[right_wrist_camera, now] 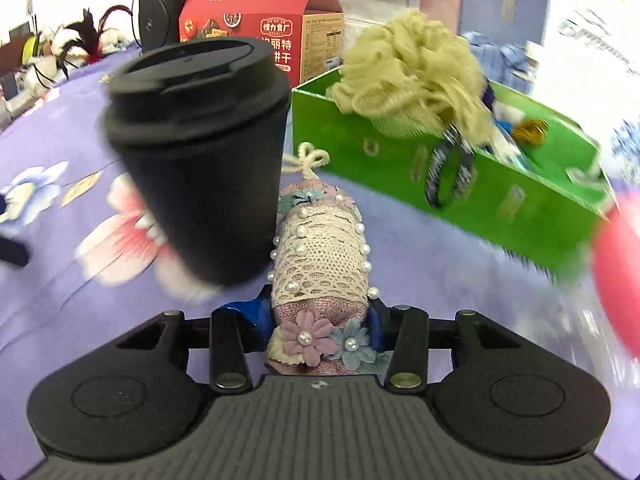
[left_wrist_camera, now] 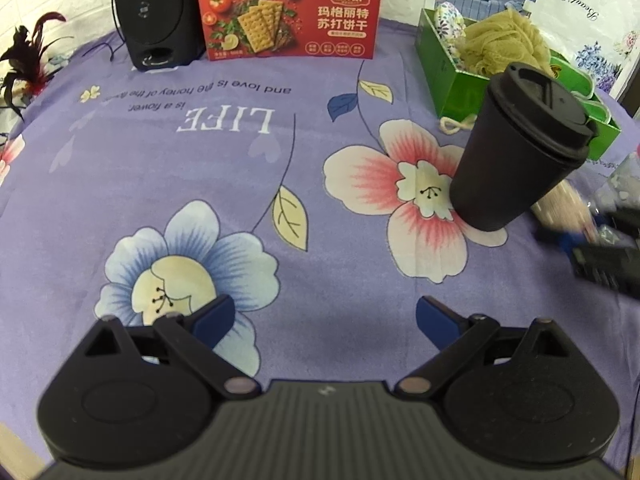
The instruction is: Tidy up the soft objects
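Observation:
My right gripper (right_wrist_camera: 318,312) is shut on a pink lace pouch (right_wrist_camera: 320,264) with pearls and fabric flowers, held beside the black lidded cup (right_wrist_camera: 200,152). The green box (right_wrist_camera: 400,160) lies ahead to the right and holds a beige mesh bath pouf (right_wrist_camera: 412,68) and other soft items. My left gripper (left_wrist_camera: 324,316) is open and empty over the purple floral cloth (left_wrist_camera: 200,200). In the left wrist view the green box (left_wrist_camera: 452,80) with the pouf (left_wrist_camera: 504,44) stands at the back right, and the right gripper shows blurred at the right edge (left_wrist_camera: 600,256) with the pouch (left_wrist_camera: 568,208).
A red cracker box (left_wrist_camera: 290,12) and a black speaker (left_wrist_camera: 154,12) stand at the back. The black cup (left_wrist_camera: 520,152) stands in front of the green box. Dark feathers (left_wrist_camera: 28,52) lie at the far left. A blurred red object (right_wrist_camera: 620,272) is at the right edge.

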A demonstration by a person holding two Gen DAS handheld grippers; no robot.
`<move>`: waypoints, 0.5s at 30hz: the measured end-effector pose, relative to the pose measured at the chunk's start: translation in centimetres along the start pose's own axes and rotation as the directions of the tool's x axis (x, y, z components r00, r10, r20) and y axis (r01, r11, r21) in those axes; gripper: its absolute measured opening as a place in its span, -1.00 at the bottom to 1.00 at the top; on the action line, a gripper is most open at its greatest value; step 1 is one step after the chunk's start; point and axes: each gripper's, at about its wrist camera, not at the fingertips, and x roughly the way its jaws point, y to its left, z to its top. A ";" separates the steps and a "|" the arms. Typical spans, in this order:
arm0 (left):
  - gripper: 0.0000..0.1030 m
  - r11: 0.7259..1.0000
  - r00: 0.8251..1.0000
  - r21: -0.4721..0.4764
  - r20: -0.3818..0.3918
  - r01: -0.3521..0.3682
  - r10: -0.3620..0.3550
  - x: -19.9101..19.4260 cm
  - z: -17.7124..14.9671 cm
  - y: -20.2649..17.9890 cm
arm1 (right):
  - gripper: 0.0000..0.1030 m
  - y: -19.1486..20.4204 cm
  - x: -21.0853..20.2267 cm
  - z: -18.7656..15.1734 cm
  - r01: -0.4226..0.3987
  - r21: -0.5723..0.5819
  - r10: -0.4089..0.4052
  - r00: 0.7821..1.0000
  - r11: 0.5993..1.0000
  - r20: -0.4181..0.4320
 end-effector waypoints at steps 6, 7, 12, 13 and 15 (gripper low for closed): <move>0.88 0.999 1.000 0.033 0.009 0.008 -0.009 -0.8 -0.3 -1.4 | -0.43 2.2 -5.8 -5.1 -0.059 0.125 0.058 0.998 0.990 0.009; 0.88 0.999 1.000 0.043 0.011 0.012 -0.013 -1.1 -0.5 -1.8 | -0.36 2.9 -6.4 -5.6 -0.074 0.132 0.073 0.997 0.988 0.013; 0.88 0.993 0.999 0.107 0.007 0.046 -0.047 -2.4 -1.7 -4.4 | -0.25 5.7 -8.5 -6.9 -0.039 0.135 0.033 0.999 0.990 0.042; 0.88 0.992 0.999 0.118 0.004 0.052 -0.053 -2.7 -1.9 -5.1 | -0.21 5.6 -9.3 -7.0 -0.053 0.150 0.044 0.997 0.987 0.064; 0.88 0.988 0.997 0.139 0.002 0.072 -0.073 -3.2 -2.2 -6.7 | -0.16 4.8 -11.4 -6.9 -0.071 0.192 0.048 0.992 0.979 0.119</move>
